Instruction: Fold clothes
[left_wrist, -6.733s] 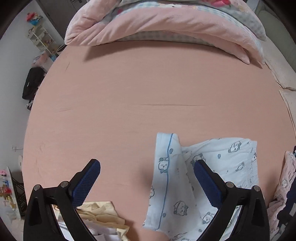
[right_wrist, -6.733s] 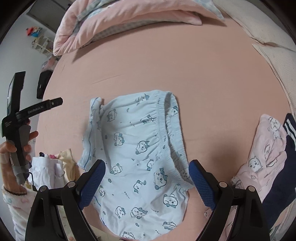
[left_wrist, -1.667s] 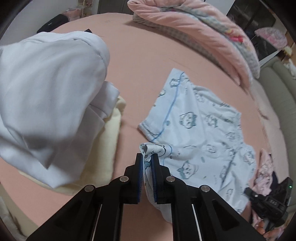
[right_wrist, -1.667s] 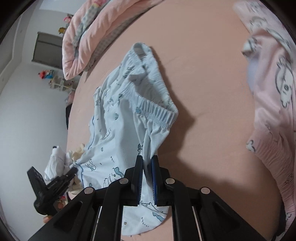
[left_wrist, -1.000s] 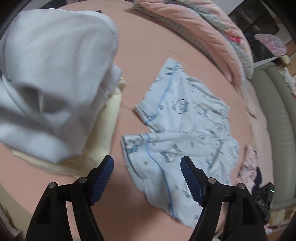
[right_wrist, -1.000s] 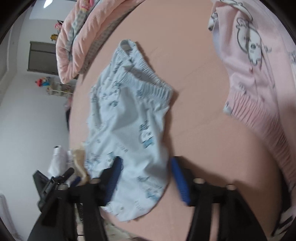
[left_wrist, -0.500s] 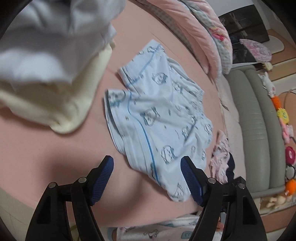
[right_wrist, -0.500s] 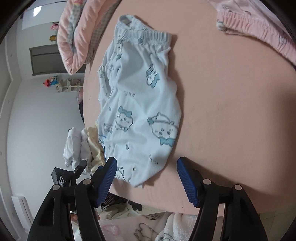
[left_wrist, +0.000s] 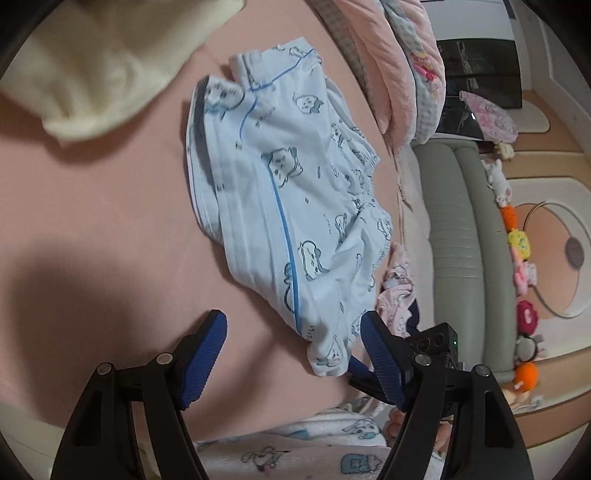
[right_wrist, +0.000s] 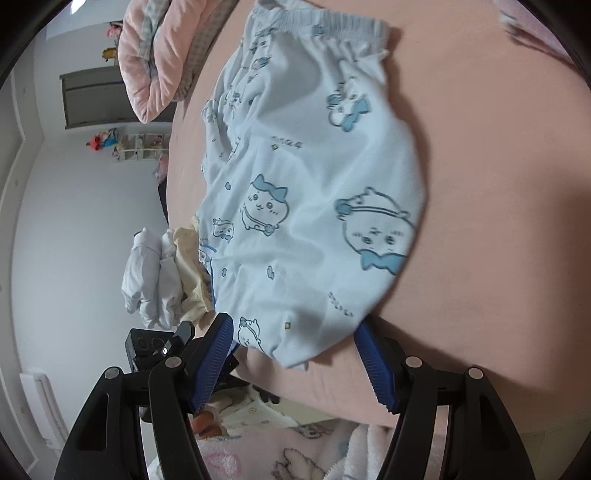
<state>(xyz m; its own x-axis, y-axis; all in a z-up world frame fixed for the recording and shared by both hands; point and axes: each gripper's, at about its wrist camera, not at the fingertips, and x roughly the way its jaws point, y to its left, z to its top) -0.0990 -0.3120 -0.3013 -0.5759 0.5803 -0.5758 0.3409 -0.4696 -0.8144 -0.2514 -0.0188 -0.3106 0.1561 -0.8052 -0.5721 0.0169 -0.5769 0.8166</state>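
There was one pair of blue shorts (left_wrist: 295, 192) with little animals on it, just ahead of the fingers. One yellow cloth (left_wrist: 103, 62) lay far ahead, off to the left. One pink cloth (left_wrist: 397, 291) sat just past the right finger. One pink blanket (left_wrist: 391, 59) was far ahead. Two grippers were there, the left (left_wrist: 293, 354) and the right (right_wrist: 295, 358), with two blue fingers (left_wrist: 201, 360) each.

Right gripper (right_wrist: 295, 354) jaws apart, empty. Light-blue printed shorts (right_wrist: 314, 192) lay flat on pink bed (right_wrist: 498, 184), hem just ahead of fingertips.
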